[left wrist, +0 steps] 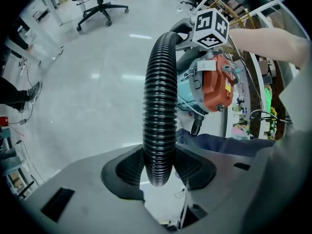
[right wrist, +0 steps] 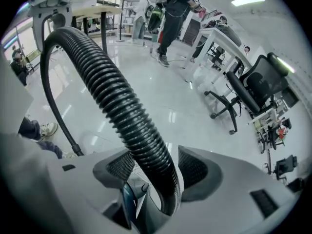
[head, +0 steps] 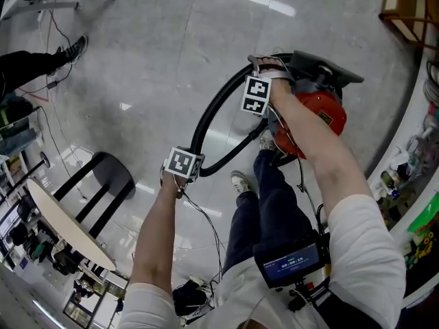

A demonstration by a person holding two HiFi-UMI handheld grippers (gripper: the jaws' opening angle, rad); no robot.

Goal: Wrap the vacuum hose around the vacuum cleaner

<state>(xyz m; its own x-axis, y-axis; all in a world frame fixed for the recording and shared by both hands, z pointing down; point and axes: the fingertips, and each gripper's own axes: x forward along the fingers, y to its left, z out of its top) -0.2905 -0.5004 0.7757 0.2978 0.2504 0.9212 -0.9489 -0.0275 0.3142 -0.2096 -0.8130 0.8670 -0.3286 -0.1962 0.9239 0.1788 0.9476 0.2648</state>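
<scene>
Black ribbed vacuum hose (left wrist: 158,91) runs in one open arc from the top of the red canister vacuum cleaner (head: 322,112), which stands on the pale polished floor (head: 171,46), down to the left gripper (left wrist: 158,169). Left fingers (left wrist: 127,167) pinch the hose from both sides. Right gripper (right wrist: 157,172) sits over the cleaner's top: fingers (right wrist: 196,165) spread, hose lying loose between them, gap on one side.

Wrap hardly begun, by my reading. To do it well:
- Close the right near the body to anchor the loop.
- Left carries the free length round the canister, low and snug.
- Avoid twisting the ribs; slack will likely spring off.
</scene>
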